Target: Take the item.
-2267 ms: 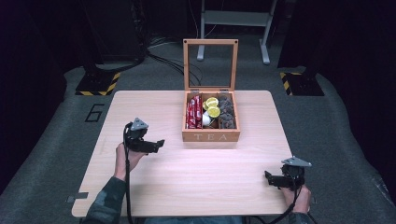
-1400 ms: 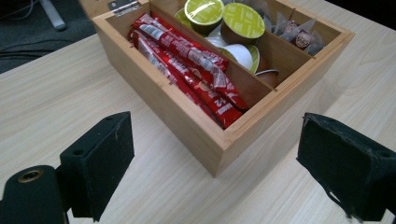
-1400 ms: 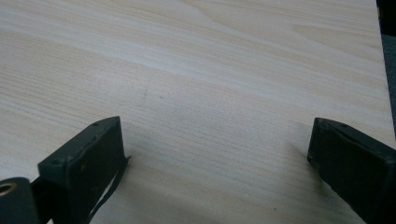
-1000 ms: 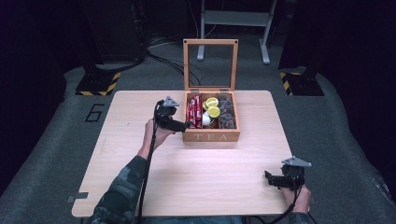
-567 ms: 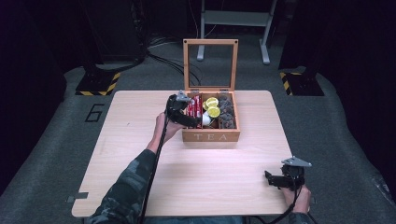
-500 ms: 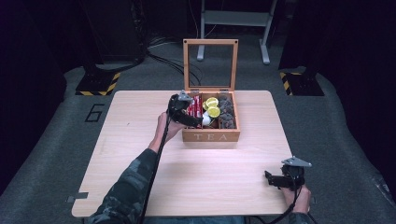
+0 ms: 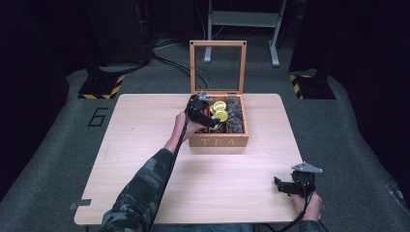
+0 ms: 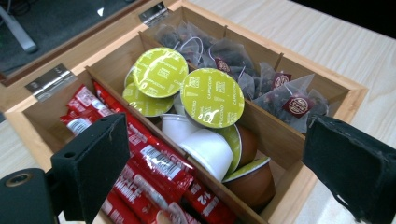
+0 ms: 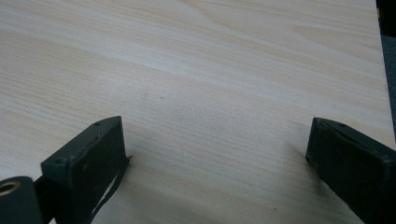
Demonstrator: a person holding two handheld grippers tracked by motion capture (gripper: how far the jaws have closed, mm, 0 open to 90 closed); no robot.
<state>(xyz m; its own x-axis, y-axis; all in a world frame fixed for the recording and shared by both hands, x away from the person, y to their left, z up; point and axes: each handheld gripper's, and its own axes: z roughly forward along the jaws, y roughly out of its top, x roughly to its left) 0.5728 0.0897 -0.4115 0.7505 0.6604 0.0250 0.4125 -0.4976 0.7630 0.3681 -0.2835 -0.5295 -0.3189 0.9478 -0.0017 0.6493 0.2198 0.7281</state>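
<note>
Currently the left gripper (image 7: 205, 115) is held over the open wooden tea box (image 7: 220, 141) at the far middle of the surface (image 7: 145, 145), its jaws spread wide with nothing between them. Below it, red sachets (image 8: 154, 163) are seen in one compartment, green-lidded capsules (image 8: 212, 98) in the middle one, and tea bags (image 8: 261, 84) in the next. The right gripper (image 7: 290, 186) is kept low at the near right corner, jaws likewise spread, above bare wood.
</note>
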